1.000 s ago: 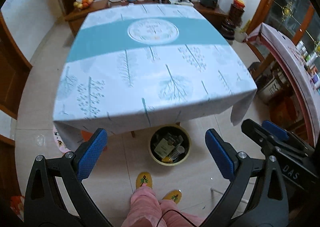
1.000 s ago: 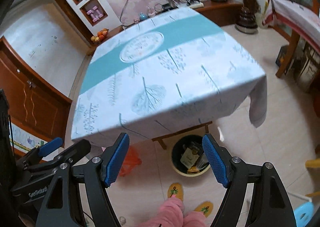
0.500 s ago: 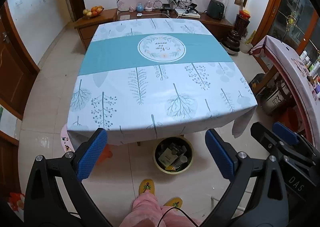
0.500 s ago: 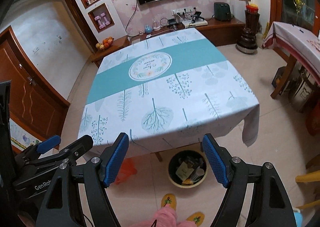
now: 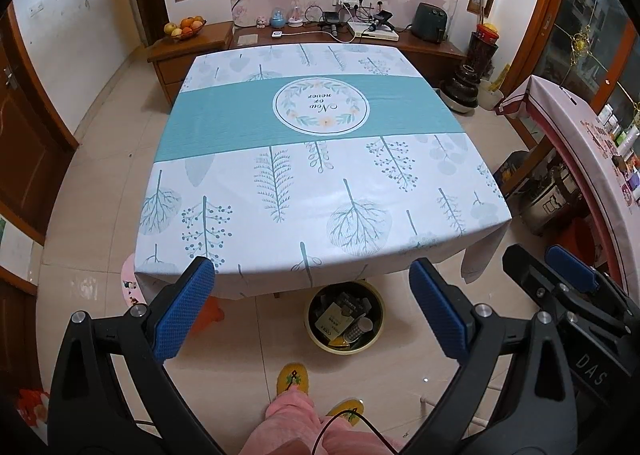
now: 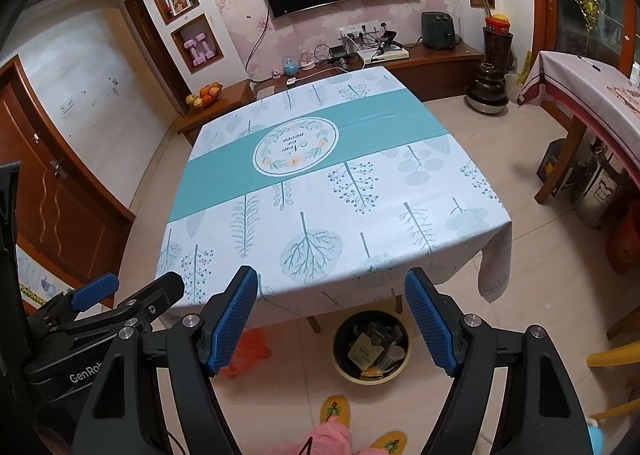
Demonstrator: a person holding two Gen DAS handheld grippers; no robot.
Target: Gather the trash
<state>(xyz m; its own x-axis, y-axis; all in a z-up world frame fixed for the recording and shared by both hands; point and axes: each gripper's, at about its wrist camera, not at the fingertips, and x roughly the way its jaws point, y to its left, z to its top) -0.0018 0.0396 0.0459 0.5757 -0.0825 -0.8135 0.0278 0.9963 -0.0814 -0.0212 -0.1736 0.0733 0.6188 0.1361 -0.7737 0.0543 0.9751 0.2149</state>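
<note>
The collecting looks finished or close to it: the bench (image 5: 320,191) shows nothing on its tree-printed cloth with the teal band and round wreath medallion, and the trash sits in the round bin (image 5: 345,322) on the floor tiles just under the bench's near edge, packed with cartons, a small box and a paper cup. Going left to right, the left tool (image 5: 310,309) hangs above the floor in front of the bench, its blue pads spread wide with nothing between them; the bin shows in the gap beyond. The right tool (image 6: 330,321) hangs beside it, likewise released and empty, with the bin (image 6: 372,343) just right of centre below its pads. If anything is left to gather, the next move calls for a scan of the floor and bench edges, since no loose scrap is plain from here; something orange on the floor (image 5: 210,311) under the bench's left corner may deserve a look, though I cannot tell what it is. The person's pink trouser legs and yellow slippers (image 5: 294,377) stand close to the bin. Around the room: wooden doors at left, a fruit bowl on a low cabinet, a wall-mounted television above cables, and a second covered table at far right.
</note>
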